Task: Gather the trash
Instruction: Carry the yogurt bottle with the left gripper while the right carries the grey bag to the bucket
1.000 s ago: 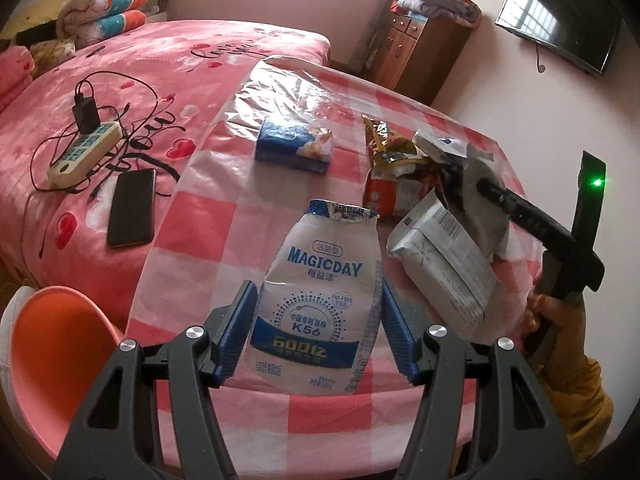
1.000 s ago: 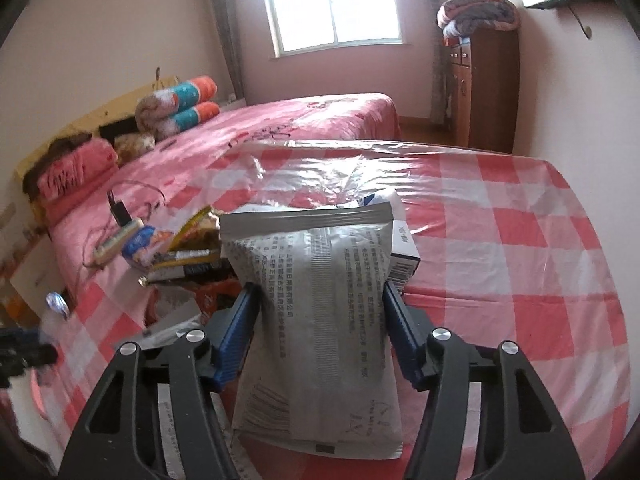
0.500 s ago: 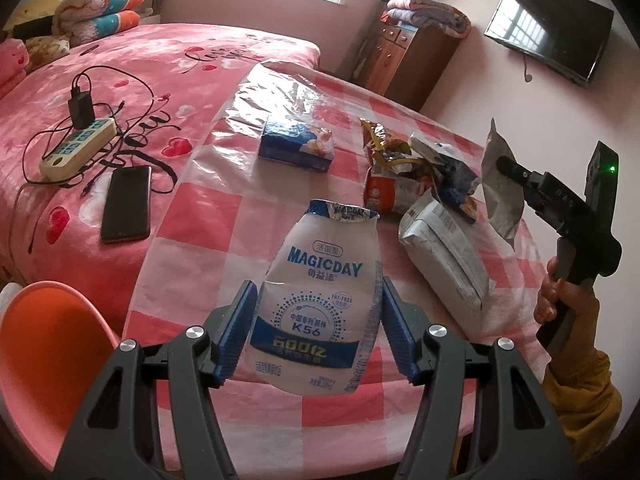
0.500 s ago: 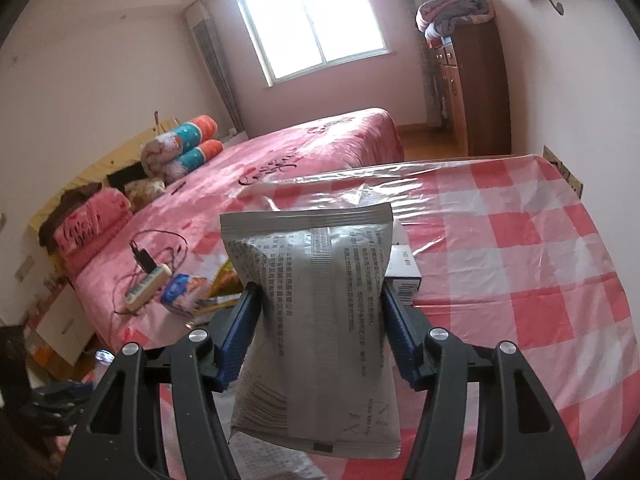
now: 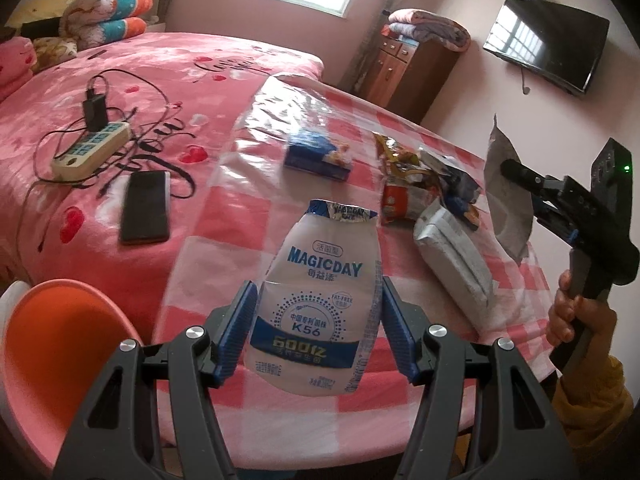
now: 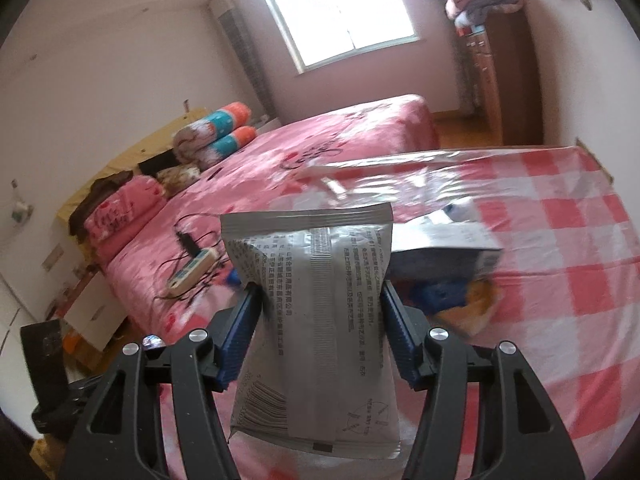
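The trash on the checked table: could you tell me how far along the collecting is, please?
Done: nothing visibly binned; no bin shows. In hand: the left gripper holds the Magicday pouch, the right gripper the silver packet, both lifted. Left: the blue box, snack wrappers and silver bag on the table.

trash in hand and on the surface
white magicday pouch [image 5: 316, 304] and grey foil packet [image 6: 316, 320] are each held upright, lifted; another grey packet [image 5: 452, 256], crumpled orange wrappers [image 5: 404, 184] and blue box [image 5: 318, 156] lie on the checked surface [image 5: 224, 216].
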`<state>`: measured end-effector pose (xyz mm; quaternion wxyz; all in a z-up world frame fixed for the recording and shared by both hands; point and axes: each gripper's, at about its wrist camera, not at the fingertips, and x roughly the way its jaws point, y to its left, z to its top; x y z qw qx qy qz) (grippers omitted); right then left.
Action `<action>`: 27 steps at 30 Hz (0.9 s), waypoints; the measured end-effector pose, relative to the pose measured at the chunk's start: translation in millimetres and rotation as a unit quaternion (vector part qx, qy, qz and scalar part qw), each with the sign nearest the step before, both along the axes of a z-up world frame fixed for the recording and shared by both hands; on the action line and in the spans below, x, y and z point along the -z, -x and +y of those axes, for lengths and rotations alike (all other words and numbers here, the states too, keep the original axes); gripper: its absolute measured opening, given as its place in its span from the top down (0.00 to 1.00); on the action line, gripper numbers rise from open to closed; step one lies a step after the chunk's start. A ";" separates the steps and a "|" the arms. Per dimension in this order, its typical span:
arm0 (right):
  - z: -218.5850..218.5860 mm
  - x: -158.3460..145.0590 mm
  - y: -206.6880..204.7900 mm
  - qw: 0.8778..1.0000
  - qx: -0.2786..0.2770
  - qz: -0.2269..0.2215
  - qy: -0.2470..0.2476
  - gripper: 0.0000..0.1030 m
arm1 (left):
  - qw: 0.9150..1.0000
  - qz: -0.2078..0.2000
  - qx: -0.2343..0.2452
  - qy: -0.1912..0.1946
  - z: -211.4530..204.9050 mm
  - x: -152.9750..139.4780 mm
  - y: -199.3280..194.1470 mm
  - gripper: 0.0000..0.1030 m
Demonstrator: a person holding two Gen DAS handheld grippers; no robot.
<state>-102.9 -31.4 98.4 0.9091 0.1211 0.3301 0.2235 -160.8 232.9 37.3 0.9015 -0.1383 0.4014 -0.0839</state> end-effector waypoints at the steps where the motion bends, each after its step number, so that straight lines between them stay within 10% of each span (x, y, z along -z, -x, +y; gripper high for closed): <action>1: 7.3 -0.2 1.7 1.000 -0.008 0.002 -0.002 0.41 | 1.000 0.000 -0.006 0.000 5.9 0.4 3.0 0.40; 27: 247.5 17.8 61.5 0.958 -0.277 0.052 0.046 0.41 | 0.978 0.067 -0.200 0.000 163.2 60.5 85.2 0.39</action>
